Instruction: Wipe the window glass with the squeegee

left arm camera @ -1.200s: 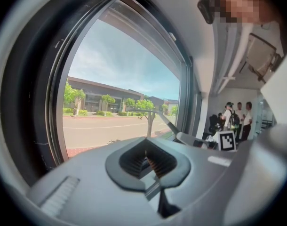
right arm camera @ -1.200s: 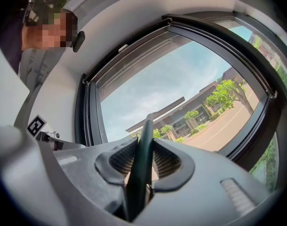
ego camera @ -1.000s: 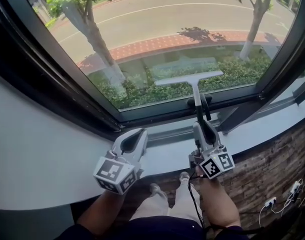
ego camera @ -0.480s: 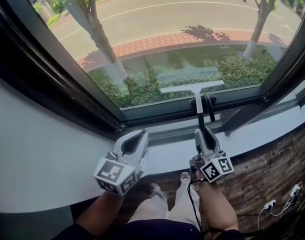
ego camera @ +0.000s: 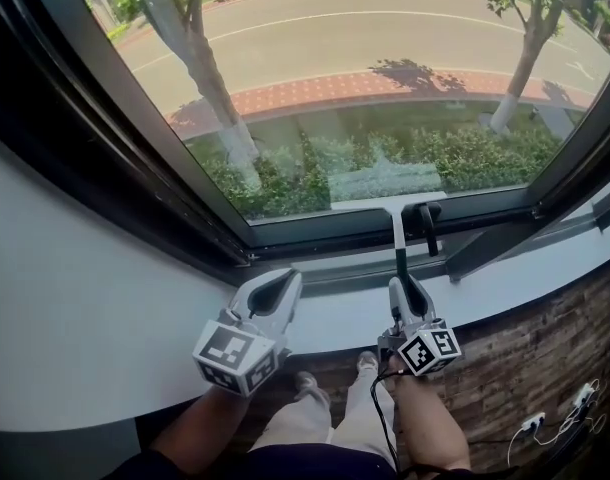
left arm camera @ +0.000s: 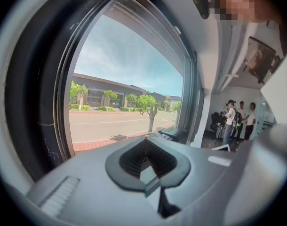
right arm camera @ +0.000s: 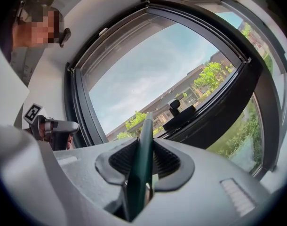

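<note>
The right gripper point(ego camera: 403, 290) pinched the handle of the squeegee point(ego camera: 387, 203), whose blade lay at the very bottom of the window glass point(ego camera: 365, 78), just above the lower frame point(ego camera: 385, 230) — the low end of a stroke, by my reading. How much of the pane was wiped could not be told. The left gripper point(ego camera: 276, 290) hung over the sill point(ego camera: 330, 320), pressed together on nothing. No container showed.
</note>
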